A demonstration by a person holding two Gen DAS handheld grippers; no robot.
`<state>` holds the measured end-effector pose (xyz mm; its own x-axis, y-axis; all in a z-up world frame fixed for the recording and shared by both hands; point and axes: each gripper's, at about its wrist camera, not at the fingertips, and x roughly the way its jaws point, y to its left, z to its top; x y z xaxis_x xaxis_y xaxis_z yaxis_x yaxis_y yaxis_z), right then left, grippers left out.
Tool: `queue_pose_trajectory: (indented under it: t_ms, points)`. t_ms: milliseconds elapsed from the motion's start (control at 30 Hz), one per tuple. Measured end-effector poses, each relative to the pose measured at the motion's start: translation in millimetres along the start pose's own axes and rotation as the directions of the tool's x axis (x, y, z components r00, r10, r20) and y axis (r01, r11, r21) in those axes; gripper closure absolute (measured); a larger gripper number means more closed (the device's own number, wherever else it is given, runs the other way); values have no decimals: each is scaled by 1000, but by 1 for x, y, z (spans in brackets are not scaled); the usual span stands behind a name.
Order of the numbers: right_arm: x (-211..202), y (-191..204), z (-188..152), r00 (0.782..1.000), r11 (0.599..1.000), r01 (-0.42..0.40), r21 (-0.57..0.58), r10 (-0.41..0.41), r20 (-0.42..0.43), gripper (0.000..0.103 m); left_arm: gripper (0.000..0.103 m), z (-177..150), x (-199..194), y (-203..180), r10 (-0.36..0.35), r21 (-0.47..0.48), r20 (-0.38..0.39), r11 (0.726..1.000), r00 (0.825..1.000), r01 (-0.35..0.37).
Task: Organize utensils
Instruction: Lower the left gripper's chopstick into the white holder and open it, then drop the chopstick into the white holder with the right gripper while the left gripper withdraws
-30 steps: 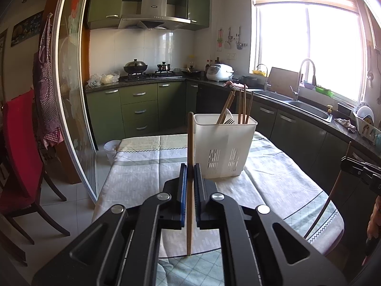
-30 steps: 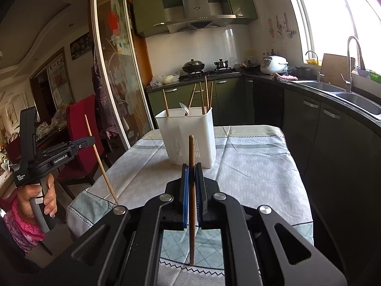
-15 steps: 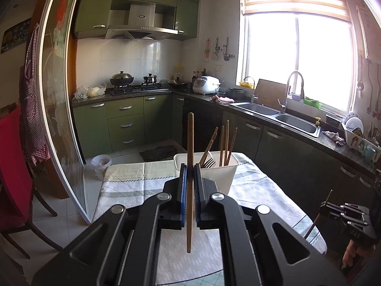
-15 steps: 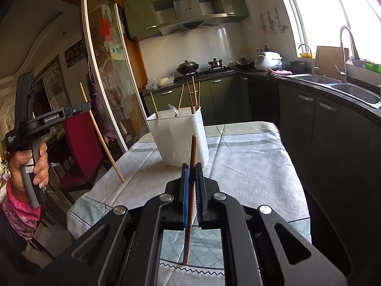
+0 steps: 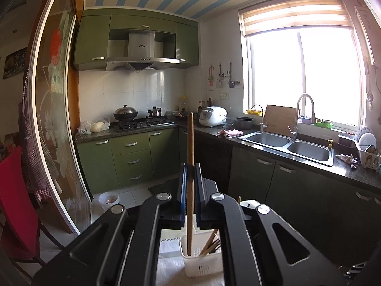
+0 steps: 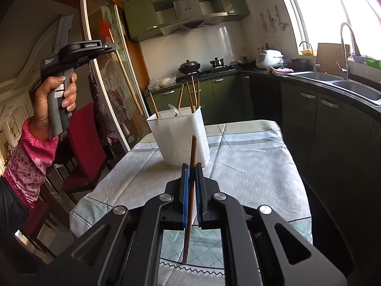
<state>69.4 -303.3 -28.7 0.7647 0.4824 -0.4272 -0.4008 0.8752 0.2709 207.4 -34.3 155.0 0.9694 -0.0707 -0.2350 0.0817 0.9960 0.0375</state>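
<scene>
Overhead, left gripper (image 5: 189, 176) clamps light chopstick (image 5: 189, 157) above caddy (image 5: 202, 262); right gripper (image 6: 190, 178) clamps dark chopstick (image 6: 191, 157)

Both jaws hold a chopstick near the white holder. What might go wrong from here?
The left gripper is high above the holder; released from there, its chopstick may bounce out or miss. The right gripper's dark chopstick sits tilted and could slip. Angled chopsticks already crowd the holder.
</scene>
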Motion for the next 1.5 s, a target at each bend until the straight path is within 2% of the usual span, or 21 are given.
queue_pose_trajectory:
  t_ms: [133,300,467,500,533,600,700,800,933,1067,1167,1267,1400,1500]
  points:
    - [0,-1,1,1000,1000,-9,5,9,-4,97,98,-3,30,-2,18,-9,-21,1000,1000,-19]
    - [0,-5,1,1000,1000,-13,19,14,-8,97,98,-31,62,5,2,-54,-117,999,993,-9]
    - [2,-4,4,999,999,-26,28,27,-17,97,97,-58,78,9,-6,-54,-190,999,982,-5]
    - [3,-3,5,999,999,-32,28,32,-20,97,88,-62,79,11,-4,-58,-199,998,980,-7]
    - [3,-2,8,999,999,-36,25,37,-23,97,75,-65,78,14,-8,-66,-204,998,979,-5]
    - [2,1,15,999,999,-32,12,32,-17,97,67,-69,70,19,-13,-84,-197,996,980,-4]
    - [-2,4,35,999,1000,-31,-3,31,13,97,67,-72,48,22,-18,-83,-167,997,986,4]
    - [-7,9,67,996,999,-35,-14,36,82,97,61,-80,17,24,-22,-82,-143,997,990,10]
    - [-4,21,123,977,999,-41,-23,45,211,97,59,-97,-27,27,-34,-77,-120,997,992,25]
    - [21,34,177,952,999,-27,-26,34,304,97,59,-114,-65,26,-32,-45,-98,999,995,27]
    - [54,40,209,946,1000,-4,-19,10,324,97,59,-124,-87,33,-38,-62,-94,998,995,33]
    - [93,44,225,951,999,42,-20,-34,309,97,52,-134,-100,45,-43,-109,-107,994,993,31]
    - [138,40,226,961,995,94,-17,-86,263,97,42,-148,-113,63,-8,-170,-110,985,994,-11]
    - [162,32,219,972,995,100,-8,-96,213,97,35,-158,-121,72,21,-200,-109,979,994,-42]
